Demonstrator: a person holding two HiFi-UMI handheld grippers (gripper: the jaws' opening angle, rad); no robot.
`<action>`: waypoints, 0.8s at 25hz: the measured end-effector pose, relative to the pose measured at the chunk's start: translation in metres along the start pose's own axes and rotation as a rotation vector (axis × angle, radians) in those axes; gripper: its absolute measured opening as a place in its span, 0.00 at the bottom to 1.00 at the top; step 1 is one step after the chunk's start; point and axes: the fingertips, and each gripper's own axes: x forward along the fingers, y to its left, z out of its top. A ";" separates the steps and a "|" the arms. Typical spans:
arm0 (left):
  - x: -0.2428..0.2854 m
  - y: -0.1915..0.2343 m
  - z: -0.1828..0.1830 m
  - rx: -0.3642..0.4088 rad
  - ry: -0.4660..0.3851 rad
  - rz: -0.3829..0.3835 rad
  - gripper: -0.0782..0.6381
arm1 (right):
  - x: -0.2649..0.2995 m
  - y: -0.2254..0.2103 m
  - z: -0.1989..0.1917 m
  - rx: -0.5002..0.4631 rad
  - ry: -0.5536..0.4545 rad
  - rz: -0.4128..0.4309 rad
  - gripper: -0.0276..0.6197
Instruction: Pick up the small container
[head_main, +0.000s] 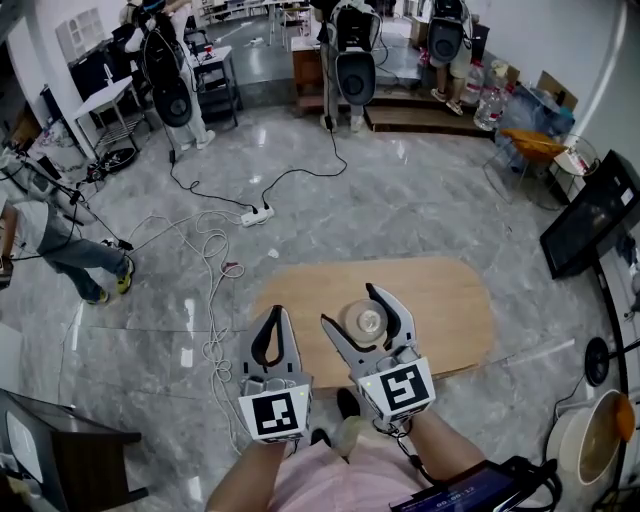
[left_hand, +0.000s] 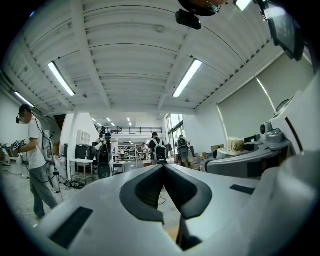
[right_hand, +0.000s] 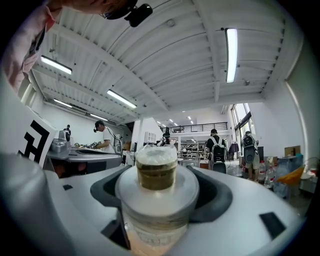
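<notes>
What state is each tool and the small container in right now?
left tool: shut, empty.
right tool: shut on the small container.
small container: upright, held between the jaws over the table; lifted or not, cannot tell.
lid: on.
</notes>
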 end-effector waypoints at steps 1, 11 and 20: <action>0.000 -0.001 0.001 -0.005 0.000 -0.002 0.13 | 0.000 0.000 0.000 0.000 -0.001 -0.001 0.57; 0.004 -0.012 0.006 -0.020 0.000 0.004 0.13 | -0.006 -0.010 0.003 0.004 0.000 -0.004 0.58; 0.003 -0.013 -0.001 -0.008 0.006 0.012 0.13 | -0.007 -0.012 -0.001 0.011 -0.005 -0.005 0.58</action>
